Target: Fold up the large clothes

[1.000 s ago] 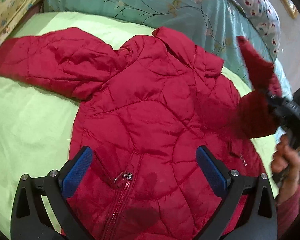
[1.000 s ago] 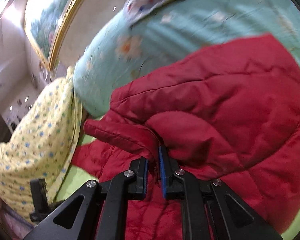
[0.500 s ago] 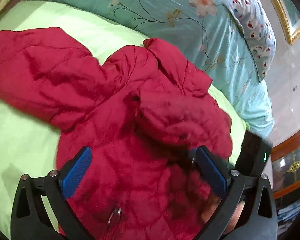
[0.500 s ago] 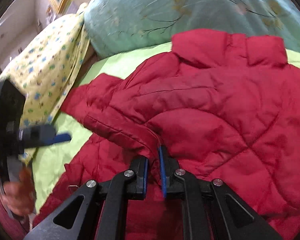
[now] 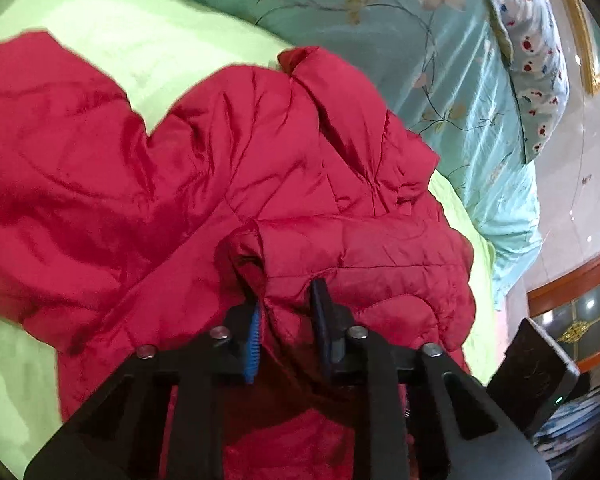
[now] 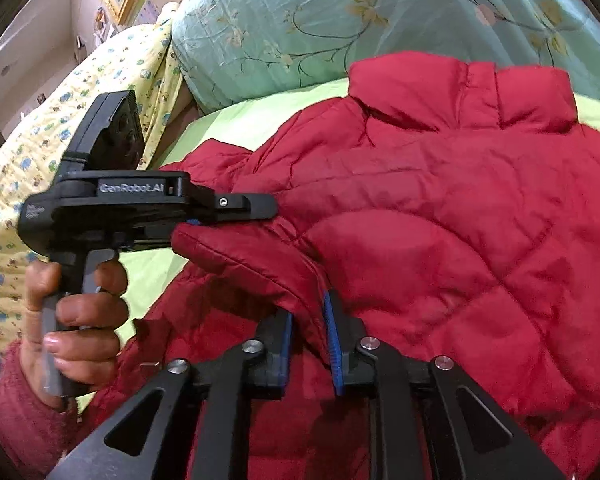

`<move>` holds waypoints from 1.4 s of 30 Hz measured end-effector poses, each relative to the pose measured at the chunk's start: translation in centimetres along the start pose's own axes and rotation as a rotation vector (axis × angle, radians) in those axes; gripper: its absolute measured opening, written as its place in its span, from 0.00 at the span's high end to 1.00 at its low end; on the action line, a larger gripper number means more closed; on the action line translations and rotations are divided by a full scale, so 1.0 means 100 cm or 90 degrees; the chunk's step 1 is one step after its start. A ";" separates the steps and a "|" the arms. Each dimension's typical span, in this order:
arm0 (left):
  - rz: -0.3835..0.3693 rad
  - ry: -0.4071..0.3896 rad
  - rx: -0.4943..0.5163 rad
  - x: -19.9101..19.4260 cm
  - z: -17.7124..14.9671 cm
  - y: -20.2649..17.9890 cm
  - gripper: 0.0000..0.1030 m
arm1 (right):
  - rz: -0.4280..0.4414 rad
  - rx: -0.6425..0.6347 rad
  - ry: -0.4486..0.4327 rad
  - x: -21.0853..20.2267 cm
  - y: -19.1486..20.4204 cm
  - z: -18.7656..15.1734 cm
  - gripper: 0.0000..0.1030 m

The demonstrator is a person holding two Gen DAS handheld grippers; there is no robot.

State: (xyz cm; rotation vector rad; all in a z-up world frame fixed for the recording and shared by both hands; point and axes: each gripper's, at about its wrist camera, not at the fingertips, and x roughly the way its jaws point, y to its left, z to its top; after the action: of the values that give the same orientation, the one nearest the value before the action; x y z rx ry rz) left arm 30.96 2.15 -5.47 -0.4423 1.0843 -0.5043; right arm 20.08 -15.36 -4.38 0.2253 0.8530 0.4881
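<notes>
A red quilted jacket (image 5: 204, 184) lies front-up on a light green bed sheet (image 5: 148, 52), collar toward the pillows. One sleeve (image 5: 372, 256) is folded across the chest. My left gripper (image 5: 286, 320) is shut on that sleeve's cuff end. My right gripper (image 6: 308, 332) is shut on the same sleeve (image 6: 260, 260) a little further along. In the right wrist view the left gripper (image 6: 188, 220) reaches in from the left, held by a hand, its fingers over the cuff. The other sleeve (image 5: 40, 152) lies spread to the left.
A teal floral quilt (image 5: 440, 60) and a white dotted pillow (image 5: 540, 60) lie behind the collar. A yellow patterned blanket (image 6: 60, 120) is piled at the left of the bed. The bed's right edge and a wooden cabinet (image 5: 580, 300) show at the right.
The right gripper carried the sleeve across the jacket's chest and lowered it. The left gripper, open before, moved forward and shut on the sleeve's cuff end.
</notes>
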 end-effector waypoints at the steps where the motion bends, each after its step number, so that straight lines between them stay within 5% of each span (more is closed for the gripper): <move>1: 0.011 -0.012 0.014 -0.004 0.001 -0.001 0.84 | 0.003 0.009 -0.005 -0.009 -0.003 -0.003 0.73; 4: 0.091 -0.055 0.088 -0.016 0.002 -0.010 0.86 | -0.022 0.029 -0.050 -0.042 -0.016 -0.006 0.68; 8: 0.150 -0.063 0.156 -0.016 -0.002 -0.015 0.85 | -0.158 0.068 -0.111 -0.079 -0.056 0.000 0.59; 13: 0.220 -0.086 0.212 -0.014 -0.012 -0.026 0.79 | -0.223 0.146 -0.079 -0.073 -0.111 0.003 0.59; 19: 0.236 -0.155 0.169 -0.053 -0.018 -0.022 0.72 | -0.248 0.146 -0.049 -0.055 -0.116 -0.002 0.59; 24: 0.118 -0.141 0.177 -0.061 -0.031 -0.037 0.72 | -0.264 0.133 -0.044 -0.046 -0.112 -0.001 0.58; 31: 0.230 -0.044 0.204 0.020 -0.042 -0.035 0.72 | -0.260 0.131 -0.058 -0.059 -0.100 0.000 0.56; 37: 0.231 -0.051 0.211 0.024 -0.041 -0.031 0.71 | -0.236 0.060 -0.050 -0.044 -0.062 0.010 0.57; 42: 0.210 -0.052 0.205 0.022 -0.044 -0.024 0.72 | -0.257 0.073 0.004 -0.008 -0.081 0.003 0.54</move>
State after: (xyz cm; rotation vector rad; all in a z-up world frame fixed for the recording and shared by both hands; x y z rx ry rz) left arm 27.39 -1.46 -7.44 0.0008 0.9523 -0.3556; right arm 22.46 -22.77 -6.71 0.1505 0.9062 0.0637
